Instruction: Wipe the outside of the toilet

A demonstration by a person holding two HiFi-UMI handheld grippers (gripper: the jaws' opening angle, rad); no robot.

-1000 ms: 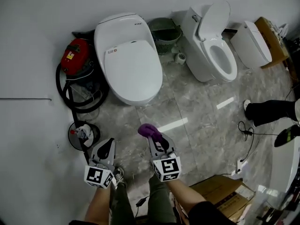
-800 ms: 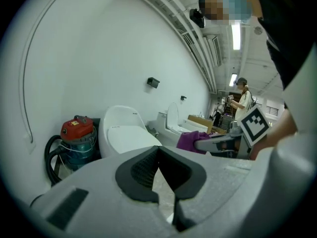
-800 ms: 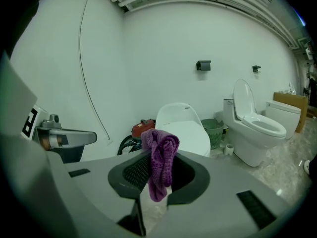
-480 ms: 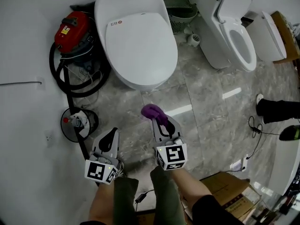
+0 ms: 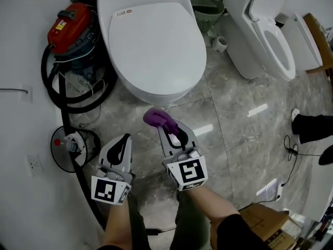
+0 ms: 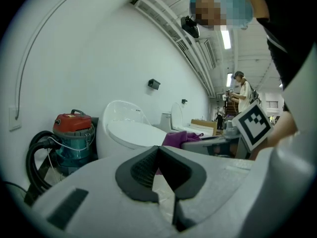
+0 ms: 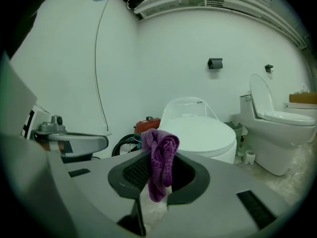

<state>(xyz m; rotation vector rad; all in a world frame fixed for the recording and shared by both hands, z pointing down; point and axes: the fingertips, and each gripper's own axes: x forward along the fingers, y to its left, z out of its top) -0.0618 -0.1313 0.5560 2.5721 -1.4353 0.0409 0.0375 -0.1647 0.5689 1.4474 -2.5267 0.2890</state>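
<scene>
A person stands over a white oval toilet with its lid closed (image 5: 151, 40), the wipe-down not yet begun by the look of it. The right gripper (image 5: 167, 130) is clamped on a small purple knitted cloth (image 5: 155, 118), which hangs bunched between its jaws just short of the bowl's front rim, touching nothing. The left gripper (image 5: 120, 141) has its jaws pressed together with nothing between them. On this showing the toilet's whole outer shell – lid, sides and base – is still to be wiped.

Behind the toilet, a green slatted plastic basket (image 5: 207, 3) stands against the wall, its contents not visible. At the left, beside a red canister vacuum cleaner (image 5: 69, 27), a round black tub (image 5: 58, 155) holds what looks like a red-capped bottle (image 5: 66, 145).
</scene>
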